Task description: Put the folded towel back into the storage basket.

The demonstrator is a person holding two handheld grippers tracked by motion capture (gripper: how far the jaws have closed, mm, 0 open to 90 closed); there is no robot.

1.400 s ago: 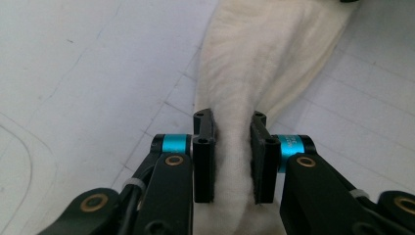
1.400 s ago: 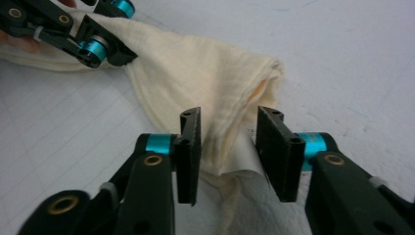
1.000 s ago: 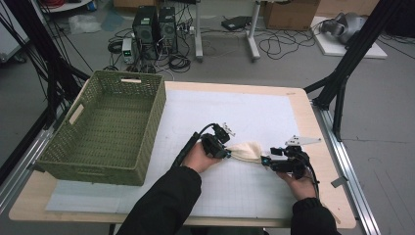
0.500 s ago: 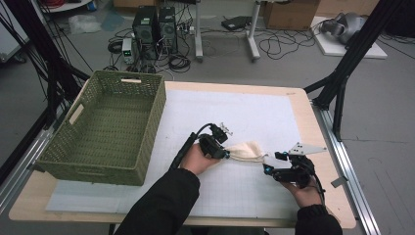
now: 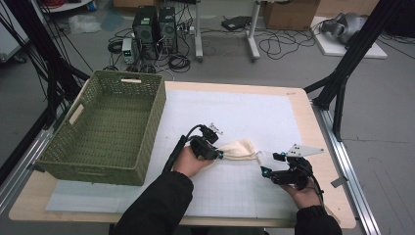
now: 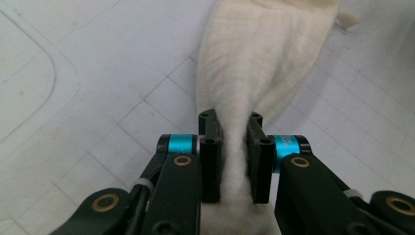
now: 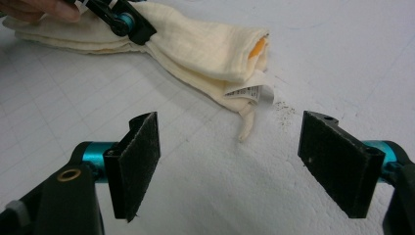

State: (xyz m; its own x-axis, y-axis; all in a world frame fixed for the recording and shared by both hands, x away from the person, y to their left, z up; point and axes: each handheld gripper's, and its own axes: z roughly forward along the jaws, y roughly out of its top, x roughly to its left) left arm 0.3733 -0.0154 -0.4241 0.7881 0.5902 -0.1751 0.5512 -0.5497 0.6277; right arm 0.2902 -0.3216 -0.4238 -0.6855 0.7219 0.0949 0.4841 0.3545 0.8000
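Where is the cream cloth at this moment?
In the high view the cream cloth lies on the white mat, right of the green basket, pinched by the left gripper; the open right gripper is beside it.

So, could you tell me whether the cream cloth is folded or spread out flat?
Folded: the cream cloth lies bunched in layers, its care label showing at one end.

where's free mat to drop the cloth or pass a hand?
Free: the white mat beyond the cloth to the far edge, and the near strip between the two forearms. The green basket also looks empty. Crowded: mid-table, where the left gripper is shut on the cloth and the right gripper, jaws just opened, sits close beside the cloth's end.
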